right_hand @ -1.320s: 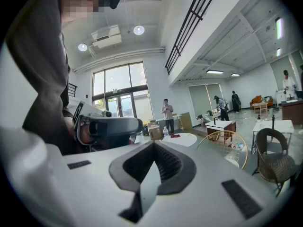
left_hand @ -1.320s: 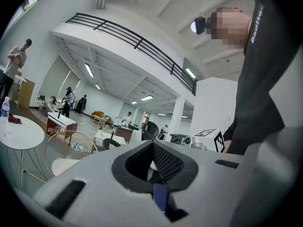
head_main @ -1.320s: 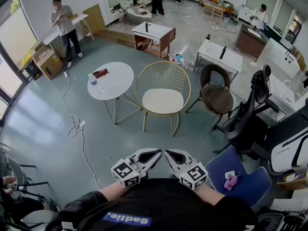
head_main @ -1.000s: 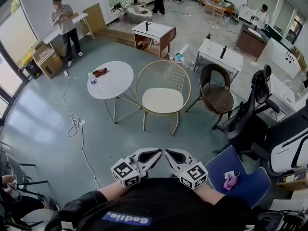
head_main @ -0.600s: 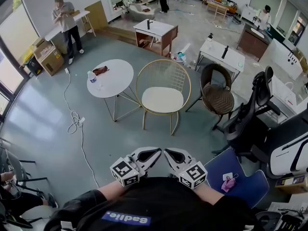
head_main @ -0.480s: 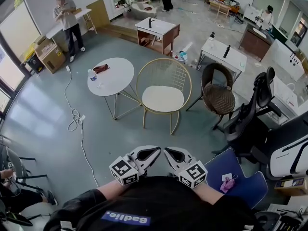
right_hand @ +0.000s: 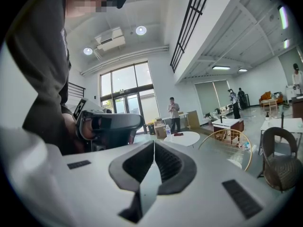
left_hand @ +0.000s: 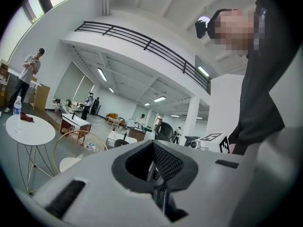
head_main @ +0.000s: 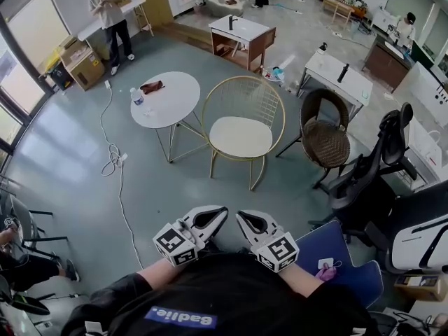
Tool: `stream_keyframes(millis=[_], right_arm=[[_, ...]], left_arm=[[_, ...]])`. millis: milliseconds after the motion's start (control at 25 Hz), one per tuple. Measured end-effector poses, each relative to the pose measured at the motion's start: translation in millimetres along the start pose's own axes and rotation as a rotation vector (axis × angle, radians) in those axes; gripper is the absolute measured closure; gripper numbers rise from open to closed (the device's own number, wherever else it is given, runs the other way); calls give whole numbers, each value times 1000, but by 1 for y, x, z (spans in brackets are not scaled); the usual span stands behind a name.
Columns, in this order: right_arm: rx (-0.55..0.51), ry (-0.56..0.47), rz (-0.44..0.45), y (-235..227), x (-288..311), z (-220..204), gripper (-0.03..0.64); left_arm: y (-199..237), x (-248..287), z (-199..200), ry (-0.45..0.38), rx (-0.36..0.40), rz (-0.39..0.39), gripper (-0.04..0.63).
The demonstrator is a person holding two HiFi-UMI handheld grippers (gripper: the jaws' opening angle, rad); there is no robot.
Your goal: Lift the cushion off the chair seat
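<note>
A cream cushion (head_main: 241, 136) lies on the seat of a gold wire chair (head_main: 244, 90) in the middle of the floor, well ahead of me. My left gripper (head_main: 221, 211) and right gripper (head_main: 240, 215) are held side by side close to my body, far short of the chair. Both point roughly level toward it, jaws together and nothing between them. In the left gripper view the chair (left_hand: 78, 143) and cushion (left_hand: 67, 164) show low at the left beyond the gripper (left_hand: 153, 144). The right gripper view has the chair (right_hand: 231, 143) at the right past the gripper (right_hand: 154, 144).
A round white table (head_main: 171, 103) with a bottle (head_main: 137, 97) stands left of the chair. A brown wicker chair (head_main: 325, 141) and a black office chair (head_main: 379, 161) are on the right, a blue seat (head_main: 352, 259) near my right arm. A cable (head_main: 115, 161) trails on the floor. A person (head_main: 110, 8) stands back left.
The chair, table and floor have slid lower and nearer in the head view as I moved toward them. Both grippers kept their pose in front of my body, still shut.
</note>
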State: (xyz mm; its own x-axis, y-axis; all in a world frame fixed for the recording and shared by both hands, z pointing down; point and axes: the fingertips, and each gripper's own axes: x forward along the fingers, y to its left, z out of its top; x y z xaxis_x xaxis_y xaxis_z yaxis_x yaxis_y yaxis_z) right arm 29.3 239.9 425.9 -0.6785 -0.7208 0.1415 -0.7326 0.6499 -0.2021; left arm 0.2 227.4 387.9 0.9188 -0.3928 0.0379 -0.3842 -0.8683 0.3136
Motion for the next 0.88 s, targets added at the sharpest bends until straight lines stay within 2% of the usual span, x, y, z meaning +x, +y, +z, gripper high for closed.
stream_keyframes(millis=[120, 400, 880], right_arm=[[3, 12, 2, -12, 6, -2, 588], [-1, 36, -31, -43, 38, -1, 588], [65, 38, -146, -109, 143, 20, 588]], left_arm=[[8, 9, -1, -6, -15, 6, 581], [47, 29, 0, -4, -26, -40, 581], [168, 57, 35, 15, -45, -123, 581]])
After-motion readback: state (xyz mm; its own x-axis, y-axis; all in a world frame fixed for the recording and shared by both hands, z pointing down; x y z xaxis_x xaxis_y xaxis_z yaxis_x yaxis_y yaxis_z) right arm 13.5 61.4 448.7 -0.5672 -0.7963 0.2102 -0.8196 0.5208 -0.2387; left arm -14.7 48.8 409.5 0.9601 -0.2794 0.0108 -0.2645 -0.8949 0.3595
